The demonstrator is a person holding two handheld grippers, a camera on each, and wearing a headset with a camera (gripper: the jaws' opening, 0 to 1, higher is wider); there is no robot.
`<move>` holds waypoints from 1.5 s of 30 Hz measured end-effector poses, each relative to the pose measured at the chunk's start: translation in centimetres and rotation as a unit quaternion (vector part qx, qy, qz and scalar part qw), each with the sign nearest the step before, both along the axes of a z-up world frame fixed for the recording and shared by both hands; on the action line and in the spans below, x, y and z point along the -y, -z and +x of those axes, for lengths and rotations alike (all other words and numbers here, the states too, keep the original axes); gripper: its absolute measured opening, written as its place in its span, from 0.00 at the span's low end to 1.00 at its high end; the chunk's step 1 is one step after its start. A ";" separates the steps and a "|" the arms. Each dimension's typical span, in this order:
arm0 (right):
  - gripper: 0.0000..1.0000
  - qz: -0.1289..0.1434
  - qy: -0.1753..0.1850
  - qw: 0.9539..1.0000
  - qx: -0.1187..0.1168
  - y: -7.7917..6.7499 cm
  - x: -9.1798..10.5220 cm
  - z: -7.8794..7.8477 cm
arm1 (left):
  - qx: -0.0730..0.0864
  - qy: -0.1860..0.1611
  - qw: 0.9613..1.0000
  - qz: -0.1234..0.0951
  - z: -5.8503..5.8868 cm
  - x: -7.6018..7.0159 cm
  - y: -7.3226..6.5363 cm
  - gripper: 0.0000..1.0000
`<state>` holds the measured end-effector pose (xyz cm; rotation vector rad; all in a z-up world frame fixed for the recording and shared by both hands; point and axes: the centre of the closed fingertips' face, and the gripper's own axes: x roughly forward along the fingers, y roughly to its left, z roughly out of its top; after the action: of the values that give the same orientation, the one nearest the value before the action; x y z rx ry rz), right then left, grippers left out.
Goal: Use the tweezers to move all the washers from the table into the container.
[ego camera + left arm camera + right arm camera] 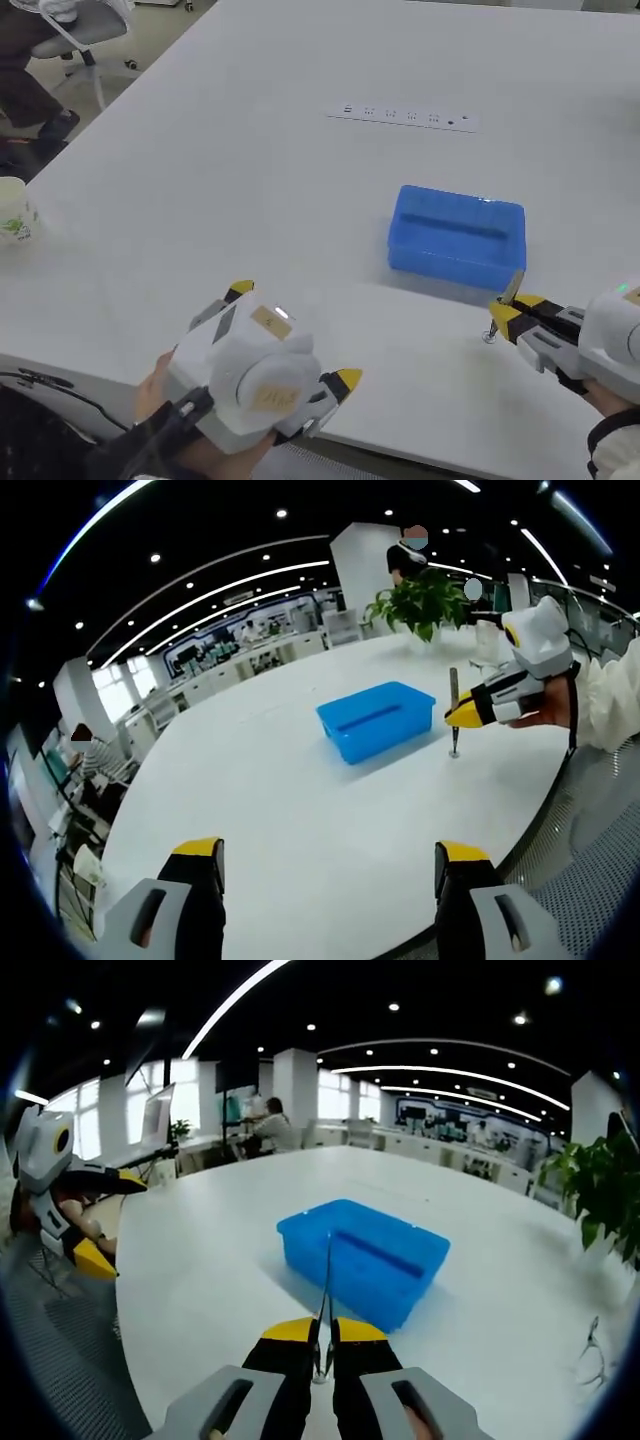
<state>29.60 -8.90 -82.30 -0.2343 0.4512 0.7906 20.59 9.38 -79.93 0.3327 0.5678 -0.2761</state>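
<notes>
1. My right gripper (322,1338) has its fingers clamped on the tweezers (326,1270). They stand nearly upright at the lower right of the head view, tips down on the tabletop (250,200).
2. The tips rest just in front of the near wall of the blue container (455,240), which sits right of centre in the head view.
3. My left gripper (330,852) holds nothing and its fingers are wide apart. It hangs at the lower left of the head view, well apart from the container.
4. The washers are too small for me to pick out. There may be one at the tweezer tips, but I cannot tell.
5. I judge the step in hand to be the pick-up at the tips. The next move calls for a firm pinch, a lift clear of the tabletop, a short carry over the near wall, then letting go inside.
6. The container is open-topped, and the part of its floor that I can see looks bare blue, so I judge the task is barely begun.
</notes>
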 end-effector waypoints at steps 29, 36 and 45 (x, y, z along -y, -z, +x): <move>0.01 0.007 0.037 0.999 -0.021 0.2 1.7 0.1 | -0.003 -0.001 1.000 0.012 -0.2 -0.2 0.0 0.83; 0.01 0.008 0.037 0.999 -0.025 0.2 1.6 0.0 | -0.004 0.000 1.000 0.013 -0.2 -0.1 0.1 0.83; 0.03 0.000 0.039 0.999 -0.017 0.0 1.5 -0.1 | -0.005 0.000 1.000 0.015 -0.2 -0.2 0.1 0.82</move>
<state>29.54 -10.44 -82.27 -0.2021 0.4904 0.7201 20.39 9.56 -80.07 0.3596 0.5829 -0.2693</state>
